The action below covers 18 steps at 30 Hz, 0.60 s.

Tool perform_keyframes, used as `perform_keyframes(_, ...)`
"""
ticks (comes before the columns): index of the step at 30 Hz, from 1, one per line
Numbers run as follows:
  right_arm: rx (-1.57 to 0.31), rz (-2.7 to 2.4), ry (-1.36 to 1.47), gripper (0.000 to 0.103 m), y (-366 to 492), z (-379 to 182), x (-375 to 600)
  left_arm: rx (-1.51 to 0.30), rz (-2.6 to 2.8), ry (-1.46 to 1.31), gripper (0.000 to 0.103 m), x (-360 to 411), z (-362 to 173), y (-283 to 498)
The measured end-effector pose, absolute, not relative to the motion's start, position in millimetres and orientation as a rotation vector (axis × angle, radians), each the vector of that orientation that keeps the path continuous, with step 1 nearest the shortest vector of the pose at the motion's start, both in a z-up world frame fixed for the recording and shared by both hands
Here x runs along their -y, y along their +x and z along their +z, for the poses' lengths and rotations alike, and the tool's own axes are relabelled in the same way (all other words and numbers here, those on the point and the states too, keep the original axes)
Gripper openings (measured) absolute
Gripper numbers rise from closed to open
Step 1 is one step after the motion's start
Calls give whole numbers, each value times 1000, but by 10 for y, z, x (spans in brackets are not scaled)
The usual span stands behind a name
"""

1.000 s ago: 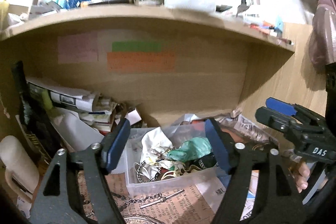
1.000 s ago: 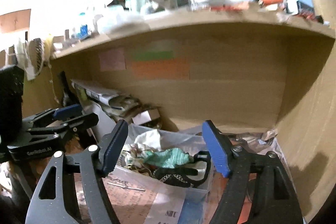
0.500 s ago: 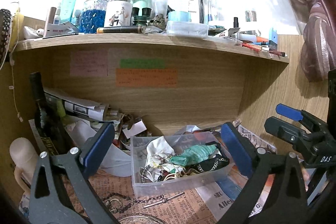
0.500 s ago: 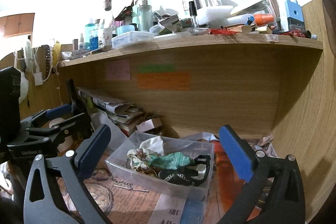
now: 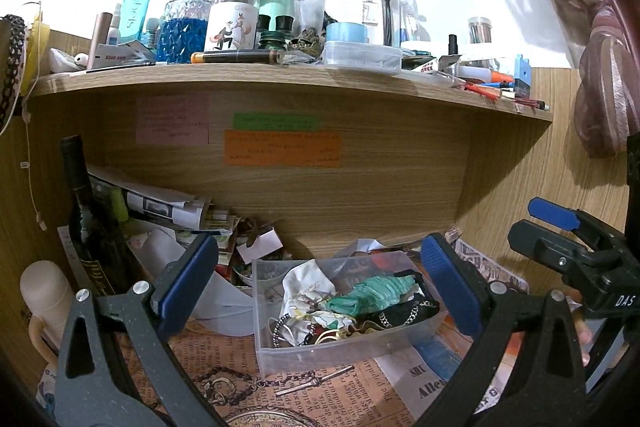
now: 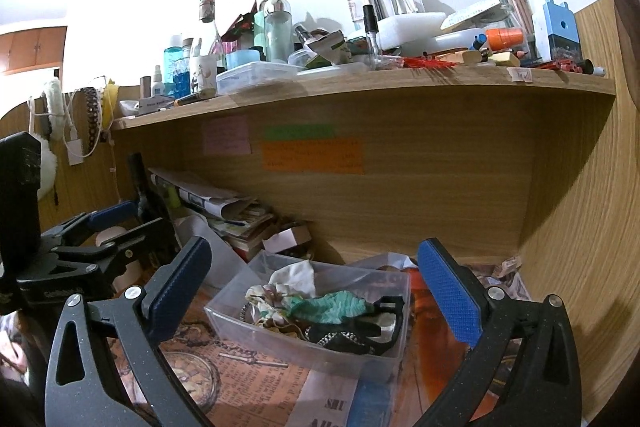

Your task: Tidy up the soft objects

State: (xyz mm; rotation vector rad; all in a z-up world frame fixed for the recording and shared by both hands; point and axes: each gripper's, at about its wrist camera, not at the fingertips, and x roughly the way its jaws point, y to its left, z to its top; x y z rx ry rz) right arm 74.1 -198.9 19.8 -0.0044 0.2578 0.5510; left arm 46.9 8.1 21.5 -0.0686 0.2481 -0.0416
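Observation:
A clear plastic bin sits on the newspaper-covered desk under the shelf; it also shows in the right wrist view. It holds a green knitted cloth, a white patterned cloth and black chain-trimmed bands. My left gripper is open and empty, held back from the bin. My right gripper is open and empty, also short of the bin. Each gripper shows in the other's view: the right one at the right edge, the left one at the left edge.
A dark wine bottle and a stack of papers stand left of the bin. A key on a chain lies in front of it. The shelf above is crowded with bottles. Wooden side wall at right.
Both grippers have pulled back and risen from the bin, so the shelf top came into view. Both stay open and empty.

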Motion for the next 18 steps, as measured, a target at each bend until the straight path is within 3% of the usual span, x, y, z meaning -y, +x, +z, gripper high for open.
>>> perform_keyframes(18, -255, 564, -2, 103, 727, 205, 1981, -248, -47, -67, 103, -78, 204, 465)
